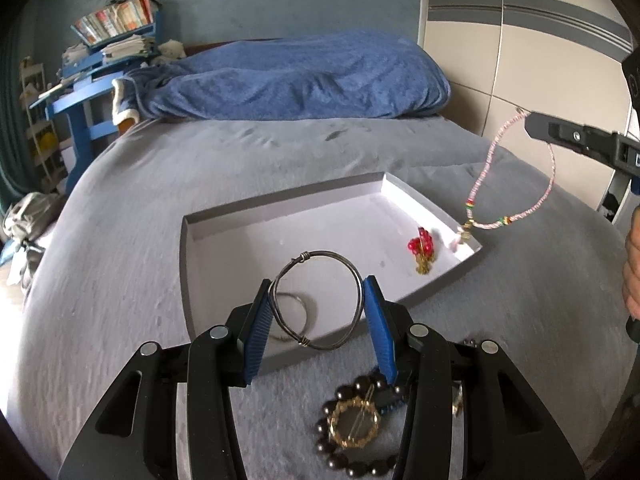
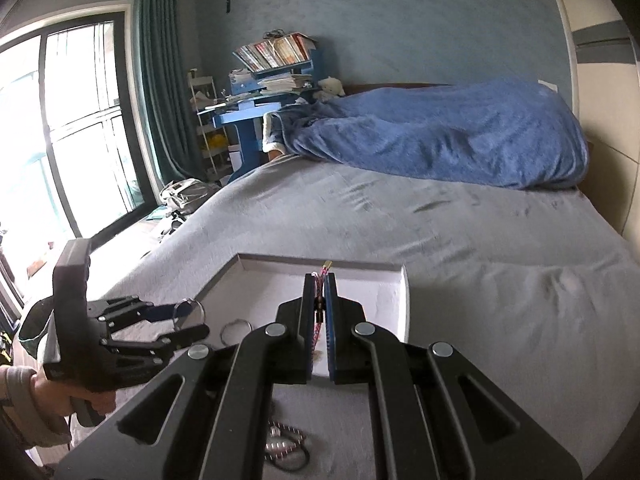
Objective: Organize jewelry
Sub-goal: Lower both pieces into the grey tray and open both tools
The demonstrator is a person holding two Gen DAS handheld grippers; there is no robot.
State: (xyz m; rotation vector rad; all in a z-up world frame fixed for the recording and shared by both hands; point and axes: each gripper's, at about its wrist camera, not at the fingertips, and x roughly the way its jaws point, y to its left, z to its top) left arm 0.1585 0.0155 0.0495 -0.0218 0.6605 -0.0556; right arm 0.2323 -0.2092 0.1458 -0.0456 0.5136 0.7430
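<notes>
Over the grey tray [image 1: 224,216] on the bed [image 1: 132,200], the left gripper [image 1: 320,292] is pinching a wire bangle [image 1: 316,300] between its 2 blue pads, above a ring [image 1: 296,312] lying inside. The right gripper [image 2: 319,300] is clamping a pink beaded necklace [image 1: 516,176], which is dangling by the tray's corner near a red bead charm [image 1: 424,252].

A bedroom around a grey-covered bed

The bed [image 2: 460,232] has a grey cover, with a rumpled blue blanket [image 1: 296,76] heaped at its far end. Beyond it a blue desk [image 2: 248,120] carries stacked papers and a row of books [image 2: 276,50]. A dark green curtain [image 2: 160,80] hangs beside a large window [image 2: 72,120], and a cream wardrobe [image 1: 520,40] with grey stripes stands on the other side.
</notes>
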